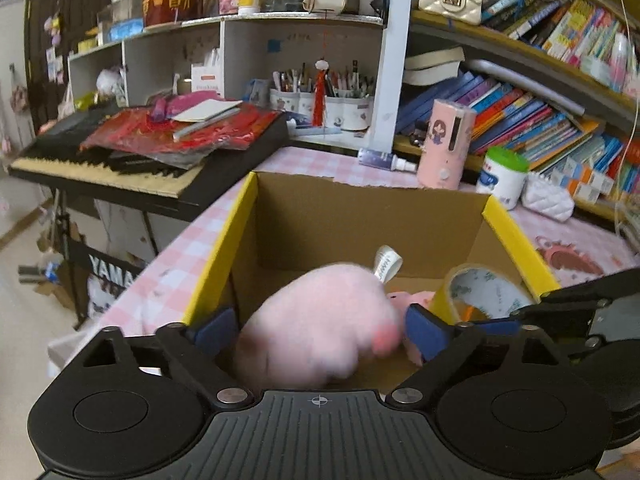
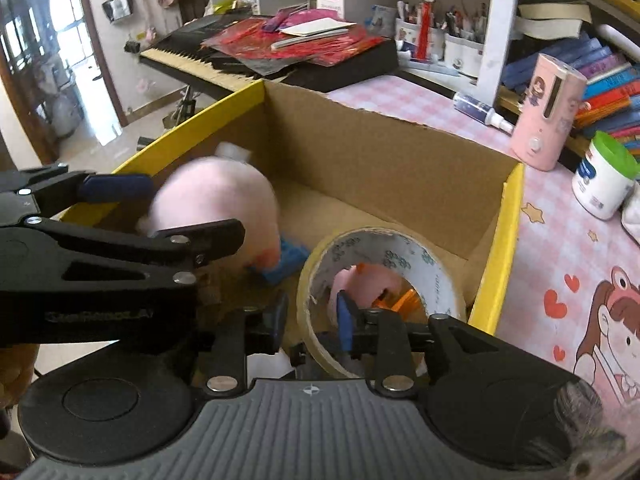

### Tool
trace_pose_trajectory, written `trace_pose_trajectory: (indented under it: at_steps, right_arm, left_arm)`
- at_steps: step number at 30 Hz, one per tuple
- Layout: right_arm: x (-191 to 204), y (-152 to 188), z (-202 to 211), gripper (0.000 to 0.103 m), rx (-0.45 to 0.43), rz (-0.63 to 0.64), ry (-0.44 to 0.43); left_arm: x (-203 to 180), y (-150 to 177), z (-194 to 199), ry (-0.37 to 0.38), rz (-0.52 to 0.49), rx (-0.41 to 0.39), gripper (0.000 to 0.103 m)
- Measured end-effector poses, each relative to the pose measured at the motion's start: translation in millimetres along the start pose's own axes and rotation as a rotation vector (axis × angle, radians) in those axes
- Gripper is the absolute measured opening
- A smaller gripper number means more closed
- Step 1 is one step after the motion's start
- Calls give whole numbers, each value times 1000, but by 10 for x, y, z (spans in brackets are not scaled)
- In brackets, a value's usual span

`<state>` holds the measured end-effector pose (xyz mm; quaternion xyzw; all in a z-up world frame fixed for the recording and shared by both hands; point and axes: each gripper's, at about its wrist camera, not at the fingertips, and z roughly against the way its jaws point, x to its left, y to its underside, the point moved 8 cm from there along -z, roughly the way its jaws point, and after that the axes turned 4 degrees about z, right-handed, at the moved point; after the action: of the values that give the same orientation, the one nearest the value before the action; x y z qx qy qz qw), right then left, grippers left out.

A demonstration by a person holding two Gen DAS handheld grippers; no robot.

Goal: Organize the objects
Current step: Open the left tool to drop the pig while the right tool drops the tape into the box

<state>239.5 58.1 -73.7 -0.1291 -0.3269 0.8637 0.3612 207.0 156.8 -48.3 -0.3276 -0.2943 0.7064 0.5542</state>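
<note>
Left tool (image 1: 316, 332) reaches down into the open cardboard box (image 1: 360, 220), its blue pads spread wide on either side of a pink plush toy (image 1: 320, 320). The pads look clear of the toy's sides, so the left tool reads as released; the toy is motion-blurred, and contact on its underside cannot be told. In the right wrist view the plush toy (image 2: 216, 200) sits against the box's left wall, between the left tool's blue pads (image 2: 116, 189).

Right tool (image 2: 312, 326) is low at the near-right corner of the box (image 2: 360, 152). Its jaws are drawn in on the near wall of a tape roll (image 2: 380, 276), one pad outside the ring, one inside the core: grasping the tape roll. The roll stands on edge, tilted, just beside the box's right wall. From the left wrist view the tape roll (image 1: 484, 292) shows in the same right corner, the right tool's black frame (image 1: 580, 308) behind it.

Edges: yellow-faced flaps (image 1: 224, 256) stand up on the left and right sides, the far wall is plain cardboard. Bare box floor shows toward the far wall. Another pink item and something orange lie inside, seen through the roll's core.

Box rests on a pink checked table (image 2: 560, 248). Near its far right corner: a pink cylinder (image 2: 548, 112) and a green-lidded white tub (image 2: 604, 176). A keyboard (image 1: 120, 160) stands beyond the left side.
</note>
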Motion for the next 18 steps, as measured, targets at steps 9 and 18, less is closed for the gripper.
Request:
trace_pose_trajectory:
  at_steps: [9, 18]
  right_arm:
    - [145, 16, 369, 58, -94, -28, -16]
    - [240, 198, 804, 62, -180, -116, 89]
  left_arm:
    - [-156, -40, 313, 64, -28, -70, 99]
    - [-124, 77, 713, 95, -11, -119, 100]
